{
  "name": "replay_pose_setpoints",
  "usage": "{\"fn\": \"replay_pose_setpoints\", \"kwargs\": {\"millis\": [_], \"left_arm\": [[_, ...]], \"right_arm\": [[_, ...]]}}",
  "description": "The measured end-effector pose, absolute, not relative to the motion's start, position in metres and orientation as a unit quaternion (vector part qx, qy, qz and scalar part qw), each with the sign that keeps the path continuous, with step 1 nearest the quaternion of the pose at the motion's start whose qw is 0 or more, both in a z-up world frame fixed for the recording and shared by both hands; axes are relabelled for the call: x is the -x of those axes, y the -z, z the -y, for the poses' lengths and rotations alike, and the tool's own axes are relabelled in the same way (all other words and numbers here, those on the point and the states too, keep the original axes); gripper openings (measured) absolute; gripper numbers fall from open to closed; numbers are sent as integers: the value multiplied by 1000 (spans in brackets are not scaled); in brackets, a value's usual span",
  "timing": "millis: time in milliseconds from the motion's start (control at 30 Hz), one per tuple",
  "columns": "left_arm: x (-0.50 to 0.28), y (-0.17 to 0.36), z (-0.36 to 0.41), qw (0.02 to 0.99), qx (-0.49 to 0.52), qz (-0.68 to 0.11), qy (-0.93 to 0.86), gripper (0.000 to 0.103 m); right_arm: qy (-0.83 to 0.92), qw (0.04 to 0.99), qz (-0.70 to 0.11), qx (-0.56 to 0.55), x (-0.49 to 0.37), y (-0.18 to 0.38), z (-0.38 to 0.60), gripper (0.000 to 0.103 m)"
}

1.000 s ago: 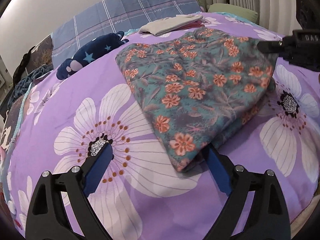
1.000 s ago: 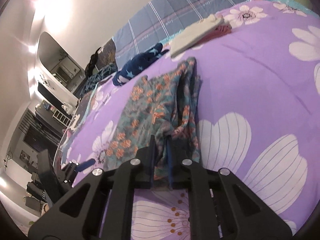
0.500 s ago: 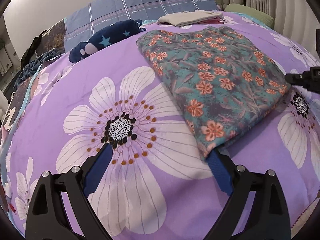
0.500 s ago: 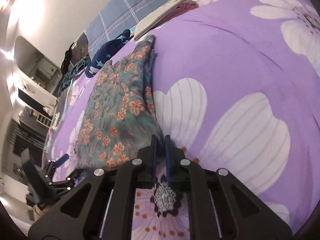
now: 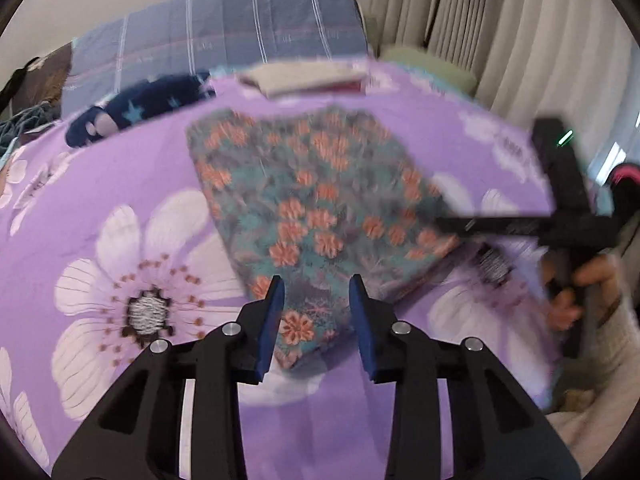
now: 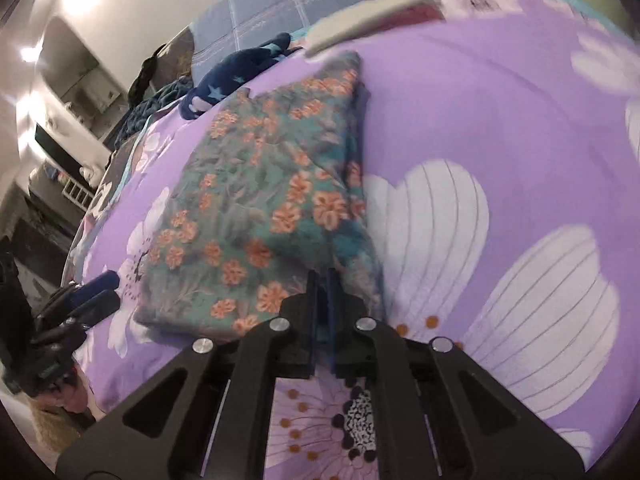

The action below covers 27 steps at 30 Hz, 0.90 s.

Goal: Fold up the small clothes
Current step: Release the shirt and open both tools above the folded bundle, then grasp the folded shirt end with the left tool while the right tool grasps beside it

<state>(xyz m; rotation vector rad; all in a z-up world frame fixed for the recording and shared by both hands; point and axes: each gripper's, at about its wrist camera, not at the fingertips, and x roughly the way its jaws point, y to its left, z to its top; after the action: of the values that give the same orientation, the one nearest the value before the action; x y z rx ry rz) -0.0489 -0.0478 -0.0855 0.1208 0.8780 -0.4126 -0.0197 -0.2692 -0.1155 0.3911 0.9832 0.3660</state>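
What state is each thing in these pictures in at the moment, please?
Floral garment: folded, lying flat on the bed.
Left gripper: jaws just closing, around the garment's near corner; contact unclear.
Right gripper: shut on the garment's other near corner.
Cream and pink clothes: folded, stacked at the far side.
Navy starred item: lying unfolded by the pillow.
Purple bedspread: spread flat.

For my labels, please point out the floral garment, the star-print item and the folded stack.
floral garment (image 5: 312, 200), left wrist view, middle of top.
star-print item (image 6: 236, 76), right wrist view, middle.
folded stack (image 5: 300, 78), left wrist view, top piece.
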Motion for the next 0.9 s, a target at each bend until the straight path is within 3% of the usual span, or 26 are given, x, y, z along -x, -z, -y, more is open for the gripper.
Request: {"fn": "replay_pose_setpoints", "kwargs": {"millis": [67, 167, 367, 600, 667, 900], "left_arm": [[42, 110, 57, 869, -97, -450, 179, 35], [41, 105, 66, 867, -121, -446, 185, 37], [17, 75, 70, 884, -103, -412, 197, 38], [-5, 108, 73, 879, -81, -432, 187, 42], [-2, 107, 76, 879, -93, -428, 190, 45], [-5, 97, 79, 876, -81, -434, 193, 58]], "right_arm": [[-181, 846, -462, -194, 22, 111, 275, 4], [-187, 851, -448, -198, 26, 103, 285, 8], [-195, 867, -423, -180, -3, 77, 292, 14], [-226, 854, -440, -161, -60, 84, 257, 17], [-174, 849, -478, -141, -71, 106, 254, 6], [-165, 853, -482, -115, -68, 97, 249, 8]]}}
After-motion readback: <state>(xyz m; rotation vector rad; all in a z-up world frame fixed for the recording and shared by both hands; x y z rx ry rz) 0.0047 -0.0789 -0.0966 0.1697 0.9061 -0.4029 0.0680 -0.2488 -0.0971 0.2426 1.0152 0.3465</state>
